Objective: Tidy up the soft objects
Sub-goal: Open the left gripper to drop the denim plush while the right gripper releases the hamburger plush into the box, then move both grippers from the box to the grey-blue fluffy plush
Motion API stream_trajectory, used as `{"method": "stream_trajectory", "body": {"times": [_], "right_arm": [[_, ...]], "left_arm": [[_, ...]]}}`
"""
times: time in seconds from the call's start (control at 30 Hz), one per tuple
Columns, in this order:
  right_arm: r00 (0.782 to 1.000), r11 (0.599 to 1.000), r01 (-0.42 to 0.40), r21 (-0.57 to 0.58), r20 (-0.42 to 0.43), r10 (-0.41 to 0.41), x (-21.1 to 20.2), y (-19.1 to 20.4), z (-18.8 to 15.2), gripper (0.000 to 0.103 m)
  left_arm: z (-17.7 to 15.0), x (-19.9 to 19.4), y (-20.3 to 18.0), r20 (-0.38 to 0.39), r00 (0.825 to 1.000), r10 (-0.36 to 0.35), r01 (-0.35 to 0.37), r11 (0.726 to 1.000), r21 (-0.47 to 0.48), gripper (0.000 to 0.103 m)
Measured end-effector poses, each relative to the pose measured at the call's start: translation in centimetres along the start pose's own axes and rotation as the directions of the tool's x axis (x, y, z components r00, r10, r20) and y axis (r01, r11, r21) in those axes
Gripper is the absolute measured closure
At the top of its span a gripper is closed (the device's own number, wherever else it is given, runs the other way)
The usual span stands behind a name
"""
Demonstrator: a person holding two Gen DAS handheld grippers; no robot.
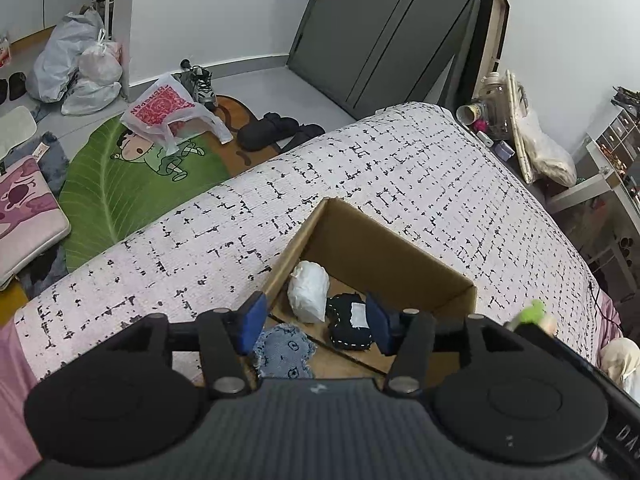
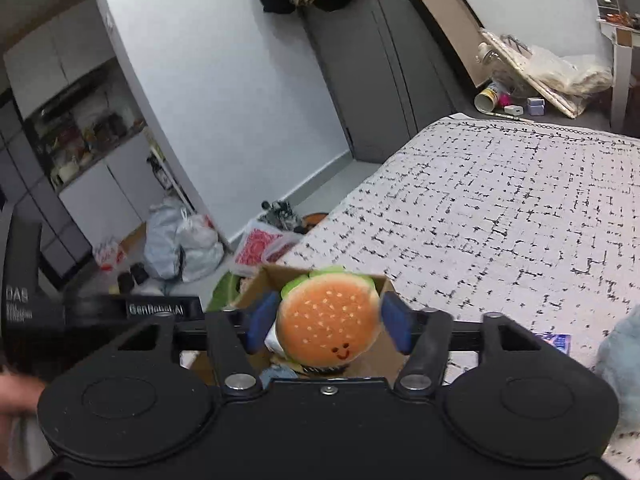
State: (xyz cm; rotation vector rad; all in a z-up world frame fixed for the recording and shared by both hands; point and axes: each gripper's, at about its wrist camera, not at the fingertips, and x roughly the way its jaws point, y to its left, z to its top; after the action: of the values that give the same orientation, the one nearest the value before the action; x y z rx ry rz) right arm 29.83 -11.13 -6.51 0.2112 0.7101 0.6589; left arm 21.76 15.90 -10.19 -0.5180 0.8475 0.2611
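Note:
A cardboard box (image 1: 384, 240) sits on the white black-flecked bedspread (image 1: 224, 240). Inside it lie a white soft bundle (image 1: 308, 290), a black stitched plush (image 1: 348, 326) and a blue denim plush (image 1: 282, 354). My left gripper (image 1: 316, 324) is open and empty just above the box's near side. In the right wrist view a hamburger plush (image 2: 328, 316) with a smiley face sits between the blue pads of my right gripper (image 2: 328, 322), above the box (image 2: 268, 280). The pads stand slightly apart from the plush, which looks blurred. A green plush part (image 1: 532, 312) shows at the right.
Beside the bed, the floor holds a green leaf rug (image 1: 132, 184), plastic bags (image 1: 80, 64), shoes (image 1: 200, 84) and black slippers (image 1: 272, 130). A dark wardrobe (image 1: 384, 32) stands behind. A cluttered bedside surface (image 1: 516, 136) is at the right. A pale blue plush (image 2: 620, 352) lies on the bed.

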Motion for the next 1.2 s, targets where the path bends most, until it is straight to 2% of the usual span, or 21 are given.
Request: {"method": "stream_trajectory", "body": {"times": [0.1, 0.23, 0.33, 0.5, 0.67, 0.77, 1.03, 1.2], "right_arm": [[1.000, 1.000, -0.015, 0.005, 0.005, 0.015, -0.4, 0.1, 0.0, 0.030], [1.000, 1.000, 0.011, 0.027, 0.000, -0.011, -1.1, -0.4, 0.1, 0.028], [0.999, 0.999, 0.031, 0.040, -0.010, -0.030, -1.9, -0.7, 0.2, 0.026], [0.997, 0.998, 0.057, 0.038, -0.053, -0.055, -3.3, -0.8, 0.4, 0.011], [0.993, 0.997, 0.079, 0.027, -0.092, -0.076, -4.6, -1.5, 0.6, 0.009], [0.989, 0.995, 0.098, 0.021, -0.114, -0.095, -5.5, -2.0, 0.7, 0.001], [0.988, 0.994, 0.105, -0.015, -0.108, -0.106, -8.6, -2.6, 1.8, 0.000], [0.986, 0.992, 0.128, -0.019, -0.106, -0.129, -10.3, -4.0, 2.6, 0.000]], "left_arm": [[0.0, -0.5, 0.3, 0.010, 1.000, -0.019, 0.019, 1.000, -0.017, 0.044], [-0.4, -1.2, 0.1, 0.041, 0.999, -0.008, 0.009, 1.000, -0.024, 0.030], [-0.7, -1.8, -0.3, 0.059, 0.998, -0.005, 0.005, 1.000, -0.009, 0.027], [-1.1, -2.9, -1.6, 0.091, 0.996, -0.005, 0.002, 0.999, 0.042, 0.025], [-1.5, -4.0, -2.8, 0.108, 0.994, -0.004, -0.005, 0.997, 0.080, 0.020], [-1.9, -4.7, -3.4, 0.115, 0.993, -0.005, -0.005, 0.996, 0.087, 0.019], [-2.5, -6.6, -5.1, 0.073, 0.997, -0.034, 0.027, 0.995, 0.096, 0.019], [-3.0, -7.7, -7.0, 0.084, 0.996, -0.031, 0.022, 0.994, 0.105, 0.019]]}}
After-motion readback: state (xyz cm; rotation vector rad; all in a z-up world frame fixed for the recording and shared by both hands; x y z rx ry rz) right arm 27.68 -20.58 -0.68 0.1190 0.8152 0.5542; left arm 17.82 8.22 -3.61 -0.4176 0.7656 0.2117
